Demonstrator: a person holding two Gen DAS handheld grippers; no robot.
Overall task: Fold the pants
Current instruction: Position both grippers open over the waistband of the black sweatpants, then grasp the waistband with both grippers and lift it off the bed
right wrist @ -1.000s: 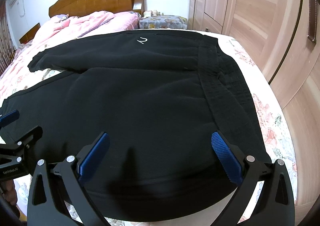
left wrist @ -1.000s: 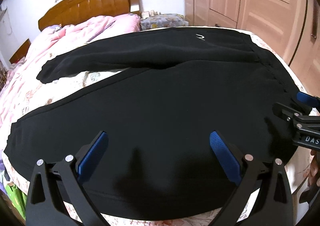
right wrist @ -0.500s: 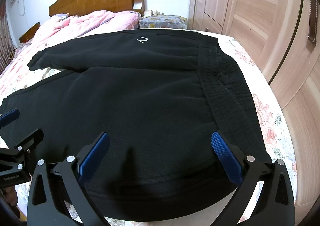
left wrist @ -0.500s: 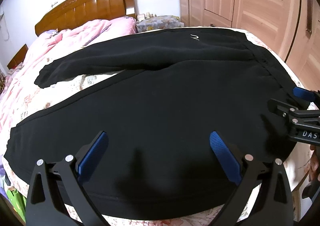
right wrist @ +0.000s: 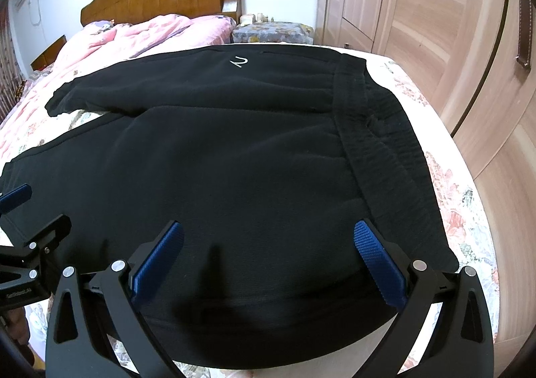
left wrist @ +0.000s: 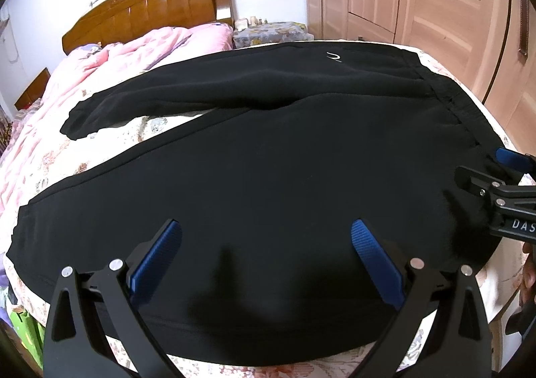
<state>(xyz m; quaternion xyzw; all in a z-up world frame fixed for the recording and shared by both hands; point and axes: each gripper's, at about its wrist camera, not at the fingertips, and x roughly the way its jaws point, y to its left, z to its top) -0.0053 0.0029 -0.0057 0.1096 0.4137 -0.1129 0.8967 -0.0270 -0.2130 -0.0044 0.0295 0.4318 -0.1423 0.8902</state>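
Note:
Black pants (left wrist: 268, 170) lie spread flat on the bed, waistband (right wrist: 372, 143) to the right, both legs running left and fanned apart. A small white logo (right wrist: 239, 62) sits on the far leg. My left gripper (left wrist: 266, 244) is open and empty, hovering over the near leg by the bed's front edge. My right gripper (right wrist: 268, 244) is open and empty over the seat area near the waistband. The right gripper also shows at the right edge of the left wrist view (left wrist: 492, 177); the left gripper shows at the left edge of the right wrist view (right wrist: 30, 220).
The bed has a floral sheet (right wrist: 459, 210). A pink quilt (left wrist: 110, 59) is bunched at the far left by the wooden headboard (left wrist: 150, 6). A covered nightstand (right wrist: 271, 31) stands behind. Wooden wardrobe doors (right wrist: 435, 16) run along the right.
Both grippers stay open over the pants with only a slight shift of view. The pants have not moved.

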